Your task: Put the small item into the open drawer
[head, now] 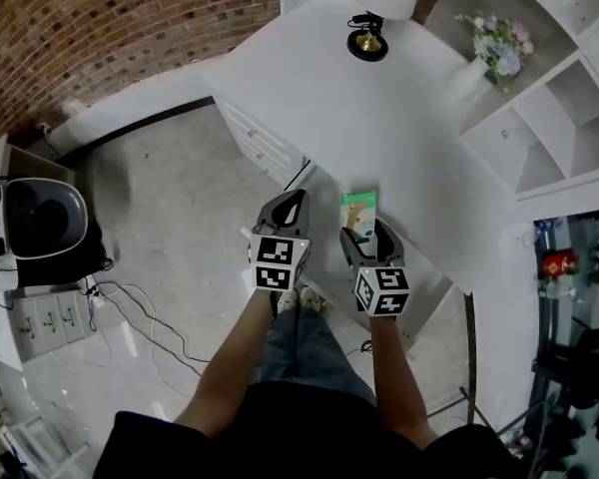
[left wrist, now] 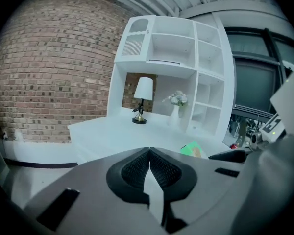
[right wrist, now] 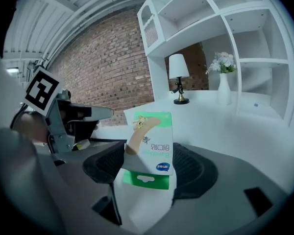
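Observation:
The small item is a flat green-and-white pack (head: pixel 358 208) with a bandage picture. It stands upright between the pads of my right gripper (head: pixel 367 236), which is shut on it just above the front edge of the white desk (head: pixel 309 88). In the right gripper view the pack (right wrist: pixel 149 141) fills the gap between the black pads and leans slightly left. My left gripper (head: pixel 292 200) hovers just left of it, shut with its ribbed pads (left wrist: pixel 137 170) touching and nothing held. I cannot make out an open drawer in these views.
At the back of the desk a small lamp (head: pixel 367 40) stands next to a vase of flowers (head: pixel 494 48), in front of white shelving (head: pixel 564 118). Drawer fronts (head: pixel 265 143) line the desk's left side. Cables (head: pixel 140 312) trail on the floor.

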`<state>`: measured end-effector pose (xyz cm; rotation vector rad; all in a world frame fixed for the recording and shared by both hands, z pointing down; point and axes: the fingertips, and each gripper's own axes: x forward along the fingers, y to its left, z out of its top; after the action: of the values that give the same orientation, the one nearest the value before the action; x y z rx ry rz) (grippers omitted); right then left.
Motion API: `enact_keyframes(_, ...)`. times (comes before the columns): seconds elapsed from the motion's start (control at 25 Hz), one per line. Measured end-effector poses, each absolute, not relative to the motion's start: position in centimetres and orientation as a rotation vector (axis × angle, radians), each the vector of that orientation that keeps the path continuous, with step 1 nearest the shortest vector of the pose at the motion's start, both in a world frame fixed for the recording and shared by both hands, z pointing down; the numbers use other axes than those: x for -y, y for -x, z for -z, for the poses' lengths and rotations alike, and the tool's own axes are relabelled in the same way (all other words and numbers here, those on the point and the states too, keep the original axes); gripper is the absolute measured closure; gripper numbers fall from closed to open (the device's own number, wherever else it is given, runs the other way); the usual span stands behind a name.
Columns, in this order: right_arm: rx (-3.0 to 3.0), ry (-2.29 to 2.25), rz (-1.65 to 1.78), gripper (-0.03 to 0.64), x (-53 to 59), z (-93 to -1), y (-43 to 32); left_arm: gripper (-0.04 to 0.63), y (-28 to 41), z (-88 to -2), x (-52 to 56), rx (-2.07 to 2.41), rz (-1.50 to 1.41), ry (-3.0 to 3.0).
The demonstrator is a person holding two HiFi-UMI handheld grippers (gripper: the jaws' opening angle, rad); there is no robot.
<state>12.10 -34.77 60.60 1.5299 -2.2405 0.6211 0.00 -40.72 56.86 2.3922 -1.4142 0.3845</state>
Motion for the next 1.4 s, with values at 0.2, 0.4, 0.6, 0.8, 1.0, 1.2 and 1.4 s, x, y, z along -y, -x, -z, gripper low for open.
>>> enact_keyframes(0.2,2.169,-1.487,-0.683,0.31,33.3,-64.5,-13.3,0.574,-2.7,-60.5,39.7,1.328,-0.446,-2.369)
enact_keyframes(0.4,2.1,-1.444,-0.758,0.31,32.1,-67.9,-14.5,0.574,-5.1,-63.4,38.6,1.252,-0.491,-2.336)
enact_keyframes(0.6,2.008,-1.403,-0.847,0.31,31.8,-71.9,-16.0,0.574,-6.5,-66.5,38.3,1.206,-0.576,-2.258)
enact_keyframes(0.8,1.867,-1.343,-0.95,0.31,31.6,-76.1,-17.1,0.574,-7.1,-69.2,37.5,1.151,-0.643,-2.168)
enact_keyframes(1.0,1.728,-1.318,-1.011,0.31,31.5,-79.3,-18.3,0.574,-7.3,-70.3,37.1,1.13,-0.662,-2.143)
enact_keyframes(1.2,1.663,-1.295,-1.025,0.308,31.6,-80.4,-18.6,0.574,-7.5,-70.4,37.1,1.129,-0.65,-2.144)
enact_keyframes(1.4,1.664,-1.308,-1.022,0.307,31.9,-80.6,-18.5,0.574,-7.5,-70.2,37.2,1.132,-0.637,-2.146)
